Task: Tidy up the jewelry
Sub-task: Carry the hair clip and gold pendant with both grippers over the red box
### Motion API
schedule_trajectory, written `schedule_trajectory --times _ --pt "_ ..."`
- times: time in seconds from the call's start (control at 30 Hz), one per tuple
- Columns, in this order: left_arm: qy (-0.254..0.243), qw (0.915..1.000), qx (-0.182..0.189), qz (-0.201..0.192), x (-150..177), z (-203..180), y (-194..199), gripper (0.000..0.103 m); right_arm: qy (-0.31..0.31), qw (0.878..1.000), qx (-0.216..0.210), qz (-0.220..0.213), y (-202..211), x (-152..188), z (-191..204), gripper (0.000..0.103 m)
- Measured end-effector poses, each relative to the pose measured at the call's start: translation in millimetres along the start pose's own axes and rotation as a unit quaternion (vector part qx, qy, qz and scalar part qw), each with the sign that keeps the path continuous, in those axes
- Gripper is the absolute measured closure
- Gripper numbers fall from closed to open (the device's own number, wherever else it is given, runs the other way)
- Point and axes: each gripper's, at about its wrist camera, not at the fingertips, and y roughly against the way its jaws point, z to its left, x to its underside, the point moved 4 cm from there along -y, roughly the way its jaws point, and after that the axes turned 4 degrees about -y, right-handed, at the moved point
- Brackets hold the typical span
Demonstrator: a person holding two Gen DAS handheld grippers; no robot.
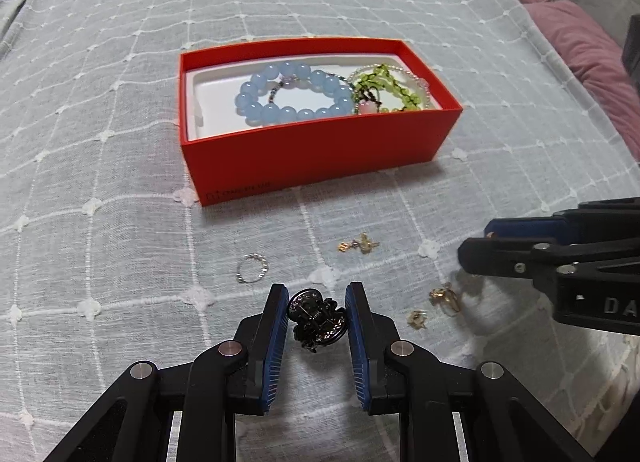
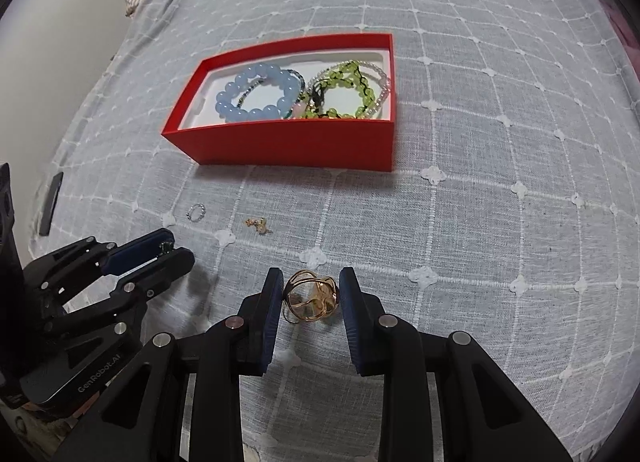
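Observation:
My left gripper [image 1: 318,289] is shut on a black hair claw clip [image 1: 316,318], held just above the bedspread. Between the blue pads of my right gripper [image 2: 311,275] sits a gold wire jewelry piece [image 2: 310,300], gripped on both sides. A red box [image 1: 320,154] ahead holds a blue bead bracelet [image 1: 292,96] and a green bead bracelet [image 1: 384,88]. A silver ring [image 1: 252,268] and a gold earring [image 1: 358,244] lie loose on the cloth in front of the box. More small gold pieces [image 1: 442,296] lie under my right gripper [image 1: 474,241].
Everything lies on a grey bedspread [image 2: 480,182] with a white grid pattern. A pink pillow [image 1: 580,38] lies at the far right. The left gripper [image 2: 180,246] shows at lower left in the right wrist view, near a dark flat object [image 2: 52,202] at the bed's edge.

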Motion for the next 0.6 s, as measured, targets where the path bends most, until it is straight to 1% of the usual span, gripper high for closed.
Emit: schedule_trajectory --times 0.07,0.27,0.47,0.6 --pt "0.007 1.0 0.0 -0.002 -1.1 3.3 0.8 0.079 0.003 1.0 0.006 -0.009 1.1 -1.3 1.4 0.072" --pt "0.046 0.9986 0.006 -0.024 -8.8 21.5 11.0 0.079 -0.007 0.999 0.0 -0.032 10.7 -6.8 -4.7 0.072" --pt "0.06 0.9973 0.016 -0.039 -12.8 24.6 16.5 0.079 -0.006 0.999 -0.003 -0.051 17.3 -11.1 -4.1 0.072" --pt "0.08 0.9953 0.029 -0.045 -13.9 29.5 18.2 0.079 -0.001 0.998 -0.002 -0.056 18.9 -12.0 -2.5 0.073"
